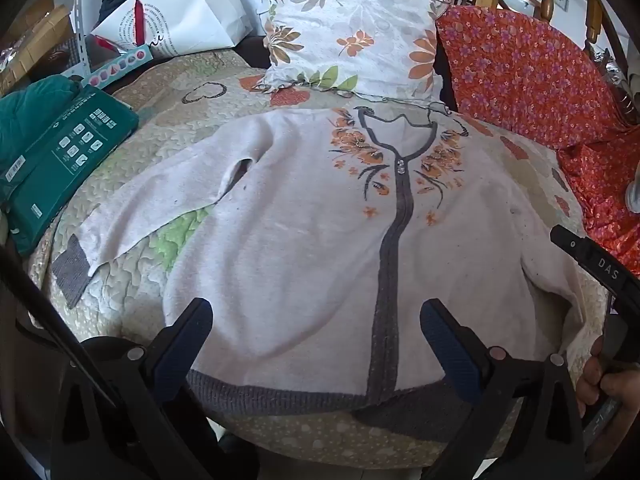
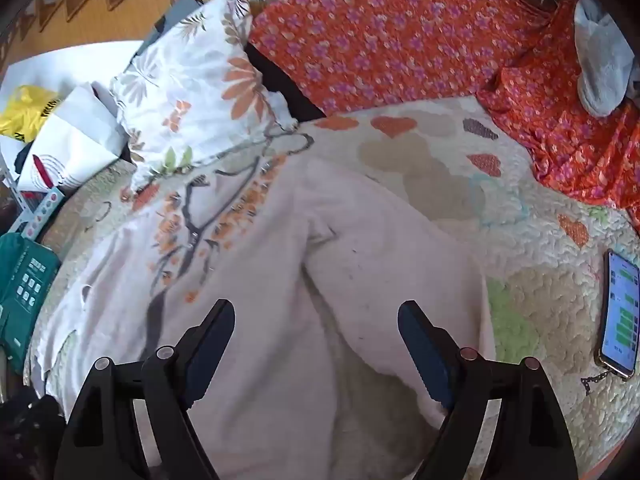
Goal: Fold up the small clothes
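A pale pink cardigan (image 1: 288,232) lies flat on the bed, front side up. It has a grey strip down the middle, a grey band along the bottom, and orange flowers near the neck.

The left gripper (image 1: 316,316) hangs over the bottom part of the cardigan. Its two fingers (image 1: 188,332) are spread wide and hold nothing. The grey strip runs down between them, closer to the finger on the right of that view. The grey bottom band lies just below the tips.

The right gripper (image 2: 316,320) is over the cardigan's side, where one sleeve (image 2: 384,272) lies folded in beside the body. Its fingers (image 2: 420,340) are spread wide too, with nothing between them but the cloth underneath. I cannot tell if the tips touch the cloth.

In the left view, the other sleeve (image 1: 132,220) sticks out to the side, with its grey cuff (image 1: 72,270) near the bed's edge. The bottom band lies close to the front edge of the bed.

The bed has a quilt (image 2: 540,292) with hearts sewn on it. There is bare quilt beside the folded sleeve. A phone (image 2: 620,312) with its screen lit lies further out on that side. A green box (image 1: 60,160) sits past the stretched-out sleeve. A flowery pillow (image 1: 352,28) rests just above the neck. An orange flowered cloth (image 1: 532,76) is heaped beside it. White bags (image 1: 176,16) and wooden stairs (image 2: 92,4) are behind.
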